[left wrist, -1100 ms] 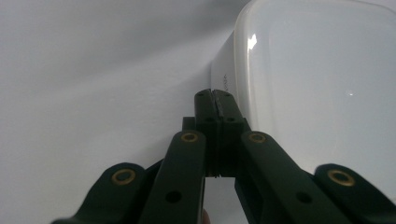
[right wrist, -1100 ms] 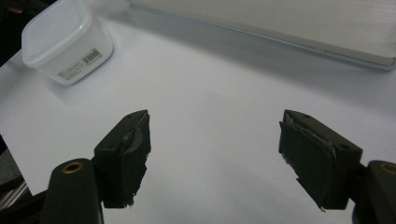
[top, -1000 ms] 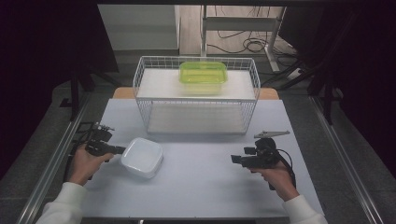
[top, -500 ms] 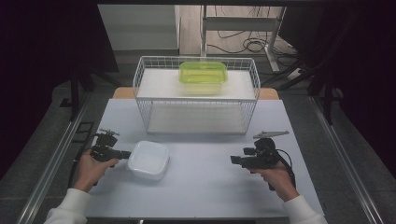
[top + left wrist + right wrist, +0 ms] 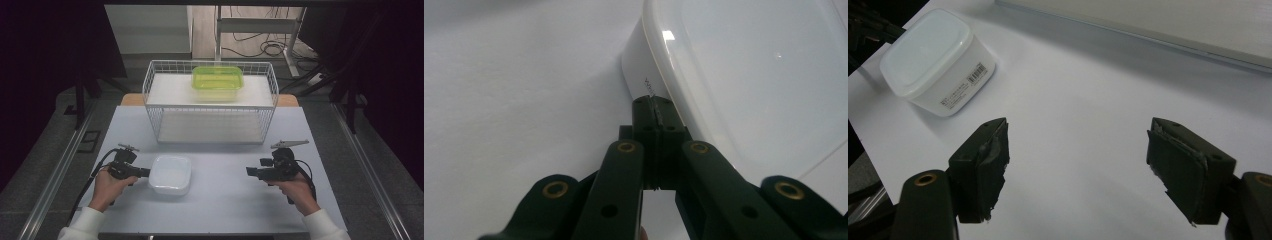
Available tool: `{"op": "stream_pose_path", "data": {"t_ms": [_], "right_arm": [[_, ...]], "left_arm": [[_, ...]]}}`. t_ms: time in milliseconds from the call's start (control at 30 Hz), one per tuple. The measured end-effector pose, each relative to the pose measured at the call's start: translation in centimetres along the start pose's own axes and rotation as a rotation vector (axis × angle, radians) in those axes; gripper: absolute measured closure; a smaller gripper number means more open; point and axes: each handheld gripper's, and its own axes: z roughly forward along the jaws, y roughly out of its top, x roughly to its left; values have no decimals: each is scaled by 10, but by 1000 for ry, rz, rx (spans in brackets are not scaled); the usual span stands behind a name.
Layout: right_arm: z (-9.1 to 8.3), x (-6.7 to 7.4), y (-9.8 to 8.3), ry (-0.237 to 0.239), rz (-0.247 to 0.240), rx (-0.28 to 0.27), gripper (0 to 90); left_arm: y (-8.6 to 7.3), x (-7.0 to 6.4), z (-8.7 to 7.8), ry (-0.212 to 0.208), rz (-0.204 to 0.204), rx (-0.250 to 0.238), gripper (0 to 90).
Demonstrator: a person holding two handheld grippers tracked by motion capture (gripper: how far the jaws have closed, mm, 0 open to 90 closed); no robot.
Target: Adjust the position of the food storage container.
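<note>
White lidded container (image 5: 171,174), left gripper (image 5: 145,172) jaws closed, tips touching its side, right gripper (image 5: 250,171) jaws apart

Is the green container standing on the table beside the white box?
No, the green container sits on top of the wire rack, far behind the white box that lies on the table.

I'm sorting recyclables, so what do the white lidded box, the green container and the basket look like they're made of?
White lidded box: probably plastic; milky translucent lid, glossy highlights, printed barcode label on its side.
Green container: likely translucent plastic, smooth, light passing through its lime walls.
Basket: thin wire grid, apparently white-coated metal, though the coating can't be confirmed.
</note>
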Motion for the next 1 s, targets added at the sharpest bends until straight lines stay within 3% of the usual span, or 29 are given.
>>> {"op": "stream_pose_path", "data": {"t_ms": [167, 233, 367, 433, 567, 633, 733, 1000], "right_arm": [[1, 0, 0, 7, -11, -1, 249], [2, 1, 0, 10, -14, 1, 248], [2, 2, 0, 7, -15, 5, 249], [3, 2, 0, 5, -14, 6, 248], [3, 1, 0, 4, -17, 10, 249], [3, 1, 0, 3, -18, 10, 249], [3, 1, 0, 2, -18, 13, 249], [3, 0, -1, -3, -16, 18, 246]], "left_arm": [[6, -10, 7, 0, 8, -6, 895], [9, -14, 12, -38, -4, -17, 895], [14, -25, 19, -27, 27, 3, 895], [15, -29, 24, -53, 8, -13, 895], [18, -40, 33, -42, 38, 6, 895], [20, -43, 36, -74, 27, 3, 895], [22, -51, 41, -70, 46, 13, 895], [25, -67, 53, -119, 69, 35, 895]]}}
